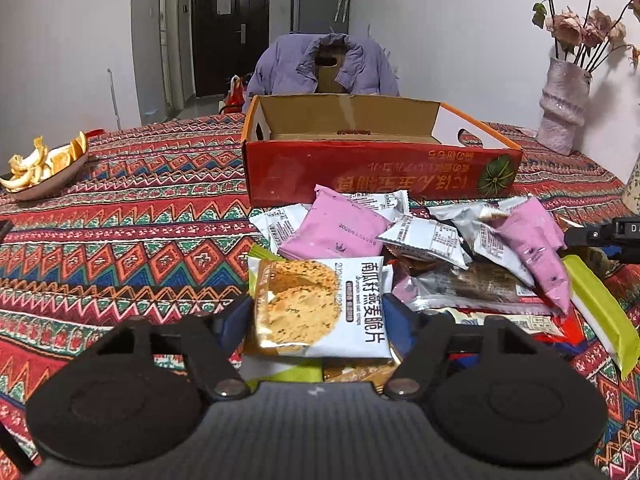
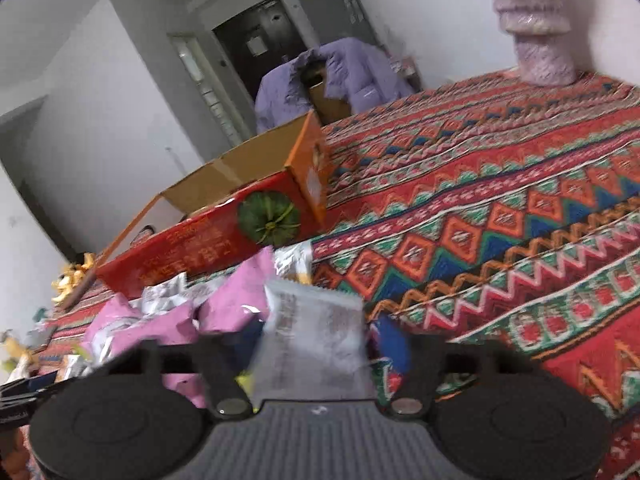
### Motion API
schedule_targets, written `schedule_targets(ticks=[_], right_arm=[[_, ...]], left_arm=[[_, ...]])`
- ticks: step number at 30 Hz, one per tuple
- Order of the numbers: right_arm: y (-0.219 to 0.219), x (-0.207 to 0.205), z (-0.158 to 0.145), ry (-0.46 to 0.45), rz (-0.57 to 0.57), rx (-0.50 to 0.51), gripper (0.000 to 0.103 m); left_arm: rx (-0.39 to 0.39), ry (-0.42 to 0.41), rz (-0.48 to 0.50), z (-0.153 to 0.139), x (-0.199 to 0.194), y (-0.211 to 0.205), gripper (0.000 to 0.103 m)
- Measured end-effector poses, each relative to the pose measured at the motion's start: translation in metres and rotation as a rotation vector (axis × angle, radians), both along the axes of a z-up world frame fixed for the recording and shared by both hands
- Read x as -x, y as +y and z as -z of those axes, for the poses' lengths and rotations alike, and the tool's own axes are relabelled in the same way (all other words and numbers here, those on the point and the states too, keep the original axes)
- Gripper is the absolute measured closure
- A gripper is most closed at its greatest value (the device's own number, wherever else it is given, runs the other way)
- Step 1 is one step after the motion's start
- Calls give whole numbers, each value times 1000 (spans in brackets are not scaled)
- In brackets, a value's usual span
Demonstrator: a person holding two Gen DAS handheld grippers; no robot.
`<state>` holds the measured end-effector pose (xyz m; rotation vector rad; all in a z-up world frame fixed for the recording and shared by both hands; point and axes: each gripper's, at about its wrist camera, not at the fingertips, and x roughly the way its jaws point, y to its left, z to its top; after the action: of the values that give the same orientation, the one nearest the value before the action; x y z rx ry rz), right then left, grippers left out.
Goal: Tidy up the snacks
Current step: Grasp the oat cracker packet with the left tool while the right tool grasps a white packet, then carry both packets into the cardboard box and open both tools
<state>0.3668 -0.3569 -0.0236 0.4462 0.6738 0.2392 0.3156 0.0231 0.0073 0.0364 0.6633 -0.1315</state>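
A pile of snack packets (image 1: 432, 248) lies on the patterned tablecloth before an open red cardboard box (image 1: 360, 168), which looks empty. My left gripper (image 1: 320, 308) is shut on an oat crisp packet (image 1: 316, 304) with a cookie picture, held at the pile's near edge. My right gripper (image 2: 316, 340) is shut on a silver-white packet (image 2: 316, 336), tilted, right of the pink packets (image 2: 236, 300). The box (image 2: 224, 232) shows in the right wrist view at upper left. The right gripper's black body (image 1: 600, 236) shows at the right edge of the left wrist view.
A plate of orange peels (image 1: 44, 168) sits at the far left. A pink vase (image 1: 564, 108) with dried roses stands at the back right. A chair with a purple jacket (image 1: 324, 64) stands behind the table. The tablecloth (image 2: 500, 216) spreads right of the box.
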Motion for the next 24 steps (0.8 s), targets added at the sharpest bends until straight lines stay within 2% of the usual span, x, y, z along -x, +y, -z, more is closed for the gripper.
schedule_targets(ticks=[2,6,13,19,24], right_arm=[[1,4,-1,-6,-12,24,60],[5,25,-12,-37,-2,121,62],[17,86,-41,-141,19,290,62],[34,135,-55,-216,-44,322,62],[40,159,-60,-241,-41,340,62]], left_arm=[[2,2,-11,-2,4,0,37],[16,15,-52,-8,17,1,39],[0,-70,-64,-32,66,-7,40],[22,-142,-59,-47,110,-13,40],[42,-175,-59,-52,132,-15,40]])
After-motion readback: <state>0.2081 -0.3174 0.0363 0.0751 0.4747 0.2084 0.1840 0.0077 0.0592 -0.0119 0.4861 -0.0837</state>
